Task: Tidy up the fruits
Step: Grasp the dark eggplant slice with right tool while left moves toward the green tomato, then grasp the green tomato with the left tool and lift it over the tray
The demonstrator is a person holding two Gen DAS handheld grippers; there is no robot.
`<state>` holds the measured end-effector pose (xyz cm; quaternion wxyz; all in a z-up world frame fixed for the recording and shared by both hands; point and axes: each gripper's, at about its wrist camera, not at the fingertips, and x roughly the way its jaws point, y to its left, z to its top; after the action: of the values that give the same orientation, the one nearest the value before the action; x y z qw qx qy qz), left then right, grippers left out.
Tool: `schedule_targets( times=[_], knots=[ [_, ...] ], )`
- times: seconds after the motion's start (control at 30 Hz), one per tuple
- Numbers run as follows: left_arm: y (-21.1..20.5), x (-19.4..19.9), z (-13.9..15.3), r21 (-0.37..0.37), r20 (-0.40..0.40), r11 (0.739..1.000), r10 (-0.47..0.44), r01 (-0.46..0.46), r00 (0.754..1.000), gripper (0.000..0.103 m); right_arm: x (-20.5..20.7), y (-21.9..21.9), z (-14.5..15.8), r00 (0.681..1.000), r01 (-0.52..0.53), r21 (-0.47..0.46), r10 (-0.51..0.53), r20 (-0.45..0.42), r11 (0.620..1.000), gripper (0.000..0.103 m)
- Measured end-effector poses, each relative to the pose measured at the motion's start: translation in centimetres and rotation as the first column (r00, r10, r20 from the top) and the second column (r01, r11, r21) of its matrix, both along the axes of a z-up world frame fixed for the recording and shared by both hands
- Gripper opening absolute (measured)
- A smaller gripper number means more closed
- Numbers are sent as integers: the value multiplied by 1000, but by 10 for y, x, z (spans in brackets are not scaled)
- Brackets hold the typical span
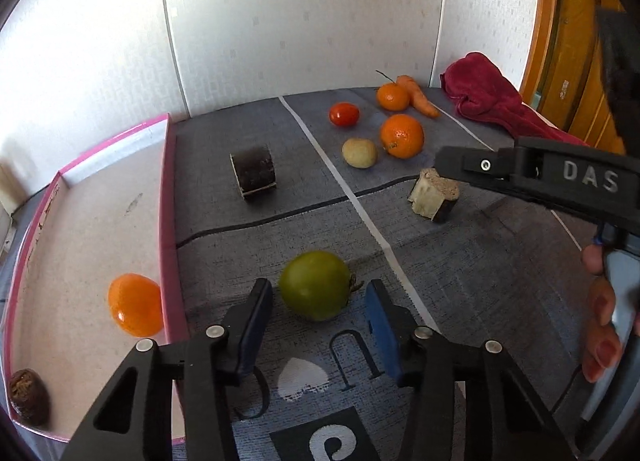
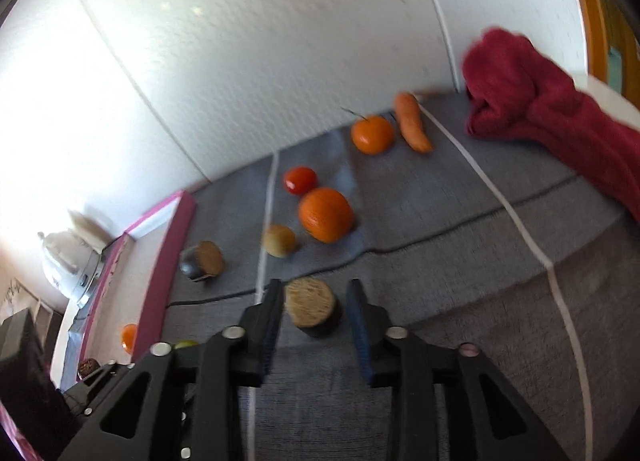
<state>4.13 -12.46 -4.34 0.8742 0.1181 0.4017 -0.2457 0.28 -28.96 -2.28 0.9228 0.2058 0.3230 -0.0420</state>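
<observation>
A green tomato (image 1: pixel 314 285) lies on the grey cloth between the open fingers of my left gripper (image 1: pixel 318 303); the fingers stand either side of it, apart from it. A pink-rimmed box (image 1: pixel 167 221) at the left holds an orange fruit (image 1: pixel 135 304) and a dark brown fruit (image 1: pixel 29 397). My right gripper (image 2: pixel 314 307) is open around a cut eggplant piece (image 2: pixel 313 305), also in the left wrist view (image 1: pixel 434 193). Further back lie two oranges (image 1: pixel 401 135) (image 1: pixel 393 96), a red tomato (image 1: pixel 344 114), a yellowish fruit (image 1: pixel 359 153) and a carrot (image 1: pixel 418 95).
A second dark eggplant piece (image 1: pixel 254 173) stands near the box wall. A red towel (image 1: pixel 492 95) is heaped at the back right by a wooden door frame (image 1: pixel 568 41). A white kettle (image 2: pixel 68 261) stands beyond the box. White walls close the back.
</observation>
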Motion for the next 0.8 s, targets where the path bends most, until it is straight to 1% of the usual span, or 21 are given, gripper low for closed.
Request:
schedule_targets(
  times=[0.03, 0.1, 0.17, 0.27, 0.33, 0.4, 0.47, 0.53, 0.8],
  knots=[
    [-1, -1, 0, 2, 4, 1000, -3, 3, 1000, 46, 1, 5, 2, 1000, -10, -30, 11, 2, 1000, 38],
    [1, -2, -1, 1, 8, 1000, -4, 4, 1000, 44, 3, 20, 3, 1000, -29, -133, 27, -12, 991, 38],
    [0, -2, -1, -3, 8, 1000, -2, 2, 1000, 43, 8, 30, -1, 999, -43, -203, 36, -40, 978, 38],
    [2, -2, -1, -8, 11, 1000, -2, 2, 1000, 41, 13, 35, -8, 997, -48, -257, 30, -76, 965, 38],
    [1, -3, -1, -5, 15, 1000, -9, 9, 1000, 40, 16, 33, -11, 996, -48, -249, 28, -84, 967, 37],
    [1, -5, -1, -3, 19, 1000, -18, 18, 1000, 40, 18, 28, -14, 995, -39, -239, 17, -94, 970, 32],
    [2, -7, -1, -5, 23, 1000, -23, 23, 999, 40, 20, 23, -18, 995, -35, -200, 15, -100, 979, 31],
    [3, -10, -1, -11, 24, 1000, -24, 24, 999, 40, 20, 22, -18, 995, -28, -186, 10, -95, 982, 31],
    [21, -18, 15, -78, 40, 997, -9, 12, 999, 40, 20, 24, -18, 996, -18, -188, 0, -94, 982, 31]
  ],
)
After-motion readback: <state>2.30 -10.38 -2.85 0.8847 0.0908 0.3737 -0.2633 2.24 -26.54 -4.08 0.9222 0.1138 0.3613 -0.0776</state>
